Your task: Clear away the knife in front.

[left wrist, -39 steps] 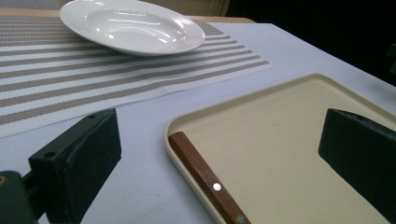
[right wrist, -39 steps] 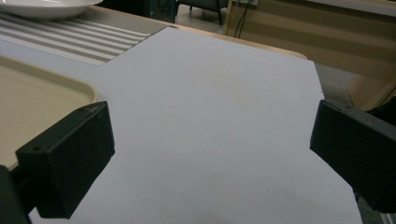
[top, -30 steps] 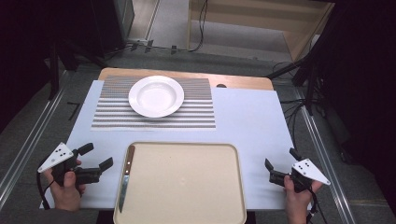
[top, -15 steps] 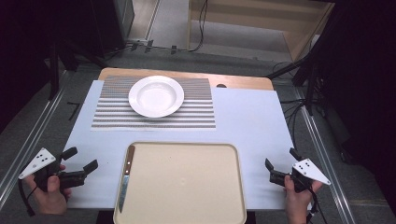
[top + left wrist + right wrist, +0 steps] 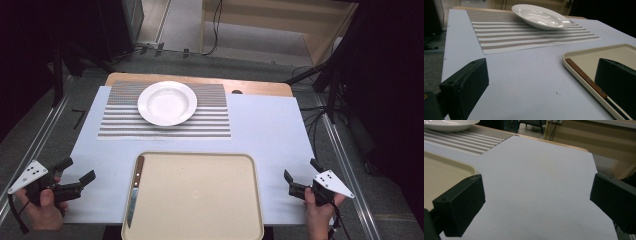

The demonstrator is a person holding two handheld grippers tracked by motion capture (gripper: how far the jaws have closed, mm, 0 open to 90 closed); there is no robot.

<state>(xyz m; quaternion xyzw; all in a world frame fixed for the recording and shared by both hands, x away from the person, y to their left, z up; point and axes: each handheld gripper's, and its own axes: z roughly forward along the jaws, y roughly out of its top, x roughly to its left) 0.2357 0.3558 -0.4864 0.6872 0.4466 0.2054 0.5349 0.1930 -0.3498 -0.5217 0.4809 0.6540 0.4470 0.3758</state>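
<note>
Evidently the knife [image 5: 134, 190] was the nearest thing to the left gripper [image 5: 76, 176]: it lay inside the beige tray [image 5: 200, 230], along its left wall, wooden handle toward the plate [image 5: 167, 102]. Both grippers stood released, jaws spread, holding nothing; the right gripper [image 5: 300, 176] hung off the tray's right side, well apart from the knife. My judgement: the knife lay flat and tight against the raised rim, so 1 jaw could catch the rim, tip the tray, or skid the blade away instead of closing on the handle.
</note>
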